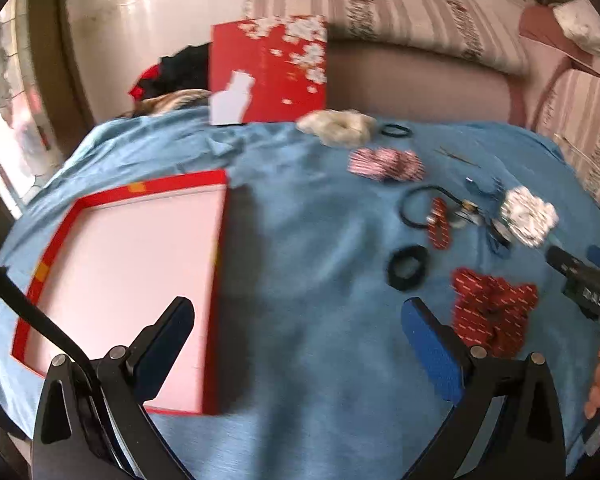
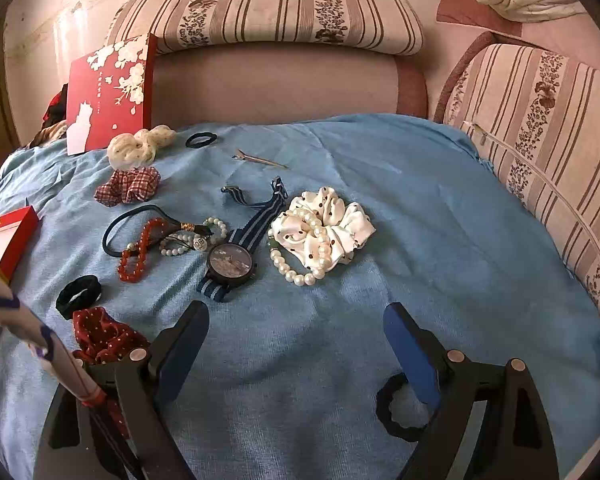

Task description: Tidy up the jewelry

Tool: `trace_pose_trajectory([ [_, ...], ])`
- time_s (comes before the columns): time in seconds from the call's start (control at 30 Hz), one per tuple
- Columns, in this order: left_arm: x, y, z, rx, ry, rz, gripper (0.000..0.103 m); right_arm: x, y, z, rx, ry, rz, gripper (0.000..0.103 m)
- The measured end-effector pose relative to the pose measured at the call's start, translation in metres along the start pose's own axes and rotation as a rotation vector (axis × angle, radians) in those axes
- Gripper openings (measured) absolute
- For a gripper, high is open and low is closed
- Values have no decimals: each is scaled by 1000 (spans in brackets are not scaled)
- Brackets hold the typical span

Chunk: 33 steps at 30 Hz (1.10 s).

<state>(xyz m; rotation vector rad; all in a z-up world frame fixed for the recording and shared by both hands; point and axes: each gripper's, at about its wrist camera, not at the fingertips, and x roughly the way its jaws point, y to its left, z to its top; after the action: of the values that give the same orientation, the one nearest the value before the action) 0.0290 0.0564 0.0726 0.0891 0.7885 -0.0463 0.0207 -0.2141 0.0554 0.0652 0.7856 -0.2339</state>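
Note:
A red box point(image 1: 132, 280) with a pale pink inside lies open on the blue cloth at the left; its corner shows in the right wrist view point(image 2: 8, 240). My left gripper point(image 1: 298, 320) is open and empty just right of the box. My right gripper point(image 2: 296, 326) is open and empty above bare cloth. Ahead of it lie a watch point(image 2: 232, 262), a pearl bracelet point(image 2: 300, 268), a white dotted scrunchie point(image 2: 332, 228), a red bead bracelet point(image 2: 138, 256) and a dark red scrunchie point(image 2: 104, 336). A black hair tie point(image 2: 396, 412) lies under its right finger.
The red box lid point(image 2: 112, 88) stands against the sofa back. A cream scrunchie point(image 2: 136, 144), a checked scrunchie point(image 2: 128, 186), a thin black tie point(image 2: 201, 140) and a hair clip point(image 2: 260, 160) lie farther back. Striped cushions point(image 2: 540, 128) border the cloth.

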Motion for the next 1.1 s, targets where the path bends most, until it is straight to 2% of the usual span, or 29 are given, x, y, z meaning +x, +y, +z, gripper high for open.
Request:
trace_pose_trajectory([
  [0.1, 7, 17, 2, -39, 19, 30, 103, 0, 0, 0, -2, 1, -3, 92],
  [0.23, 23, 28, -3, -55, 84, 44, 101, 1, 2, -1, -8, 2, -3, 92],
  [0.3, 28, 28, -7, -47, 114, 46, 89, 0, 3, -1, -12, 0, -3, 92],
  [0.37, 36, 29, -12, -38, 160, 46, 59, 0, 4, -1, -18, -2, -5, 92],
  [0.43, 45, 32, -18, -45, 210, 44, 42, 0, 5, -1, -23, -2, -8, 92],
  [0.57, 45, 38, -24, -62, 232, 60, 26, 1, 5, -1, -24, 0, -12, 92],
  [0.63, 42, 38, -28, -56, 236, 72, 22, 1, 6, -2, -23, 2, -13, 92],
  [0.77, 35, 36, -34, -41, 227, 99, 20, -2, 4, -5, -19, 6, -7, 92],
  [0.9, 16, 34, -34, -60, 169, 88, 22, -10, 2, -11, -26, -5, -17, 92],
  [0.97, 0, 31, -31, -69, 119, 73, 31, -14, -1, -15, -29, -13, -29, 92],
  [1.0, -10, 28, -29, -72, 89, 41, 33, -15, -2, -16, -28, -15, -32, 92],
  [1.07, -24, 20, -25, -74, 48, -2, 50, -20, -10, -19, -16, -17, -33, 92],
  [1.1, -31, 15, -23, -70, 26, -20, 54, -23, -16, -21, -4, -16, -30, 92],
])
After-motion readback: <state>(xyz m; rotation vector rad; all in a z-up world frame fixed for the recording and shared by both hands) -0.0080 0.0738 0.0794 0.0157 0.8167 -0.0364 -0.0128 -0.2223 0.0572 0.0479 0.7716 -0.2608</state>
